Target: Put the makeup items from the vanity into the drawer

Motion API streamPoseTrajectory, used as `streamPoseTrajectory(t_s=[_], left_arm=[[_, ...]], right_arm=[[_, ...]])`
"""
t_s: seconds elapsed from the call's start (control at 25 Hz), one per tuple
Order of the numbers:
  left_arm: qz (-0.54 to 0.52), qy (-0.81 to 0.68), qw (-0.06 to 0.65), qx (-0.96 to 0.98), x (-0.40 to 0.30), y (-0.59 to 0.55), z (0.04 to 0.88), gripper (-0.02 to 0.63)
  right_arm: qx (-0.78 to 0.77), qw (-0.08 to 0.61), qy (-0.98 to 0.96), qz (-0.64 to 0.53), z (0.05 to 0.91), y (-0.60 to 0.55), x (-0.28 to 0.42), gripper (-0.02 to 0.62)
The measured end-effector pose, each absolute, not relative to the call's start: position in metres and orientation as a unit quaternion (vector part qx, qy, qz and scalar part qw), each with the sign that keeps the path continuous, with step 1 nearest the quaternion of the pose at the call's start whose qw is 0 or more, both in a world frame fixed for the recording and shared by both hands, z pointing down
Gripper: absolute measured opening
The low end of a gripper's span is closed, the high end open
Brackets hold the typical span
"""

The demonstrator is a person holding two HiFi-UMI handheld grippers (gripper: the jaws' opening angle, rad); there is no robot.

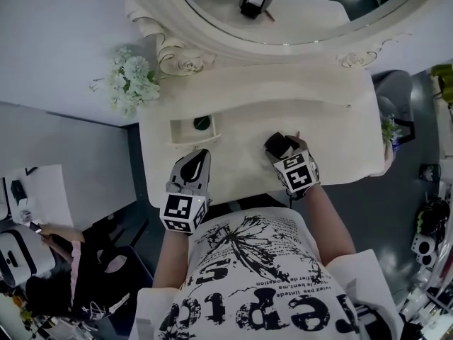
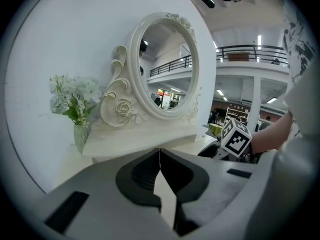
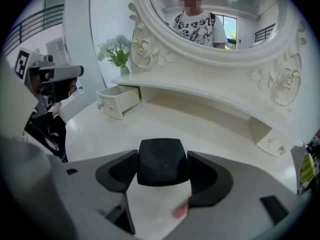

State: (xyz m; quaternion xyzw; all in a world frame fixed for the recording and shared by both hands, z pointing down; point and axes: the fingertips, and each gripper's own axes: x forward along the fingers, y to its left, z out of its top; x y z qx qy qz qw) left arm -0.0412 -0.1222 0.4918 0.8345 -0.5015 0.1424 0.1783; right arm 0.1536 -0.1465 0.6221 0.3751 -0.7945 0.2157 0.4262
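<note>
A green item [image 1: 202, 122] is noted in the drawer [image 1: 185, 137]; a black case [image 3: 162, 168] is left unstowed between the right gripper's [image 3: 161, 153] parted fingers; the left gripper's [image 2: 160, 151] are closed, empty.

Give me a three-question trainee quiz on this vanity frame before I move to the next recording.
1. True or false: the small white drawer on the cream vanity is pushed shut.
2. What stands between the jaws of the right gripper? A) a black square compact case B) a wooden hairbrush C) nothing
3. Are the jaws of the left gripper together or apart?
Key: 1 false, it is pulled open; 2 A; 3 together.
</note>
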Motion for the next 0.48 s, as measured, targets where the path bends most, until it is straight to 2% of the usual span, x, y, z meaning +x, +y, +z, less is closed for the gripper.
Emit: streamPoseTrajectory(t_s=[0.48], left_arm=[[0.121,-0.556,0.166,0.805,-0.139,-0.107,0.471,0.02]], right_arm=[[0.323,0.36,-0.859,0.171,0.554,-0.172,0.013,0.314]])
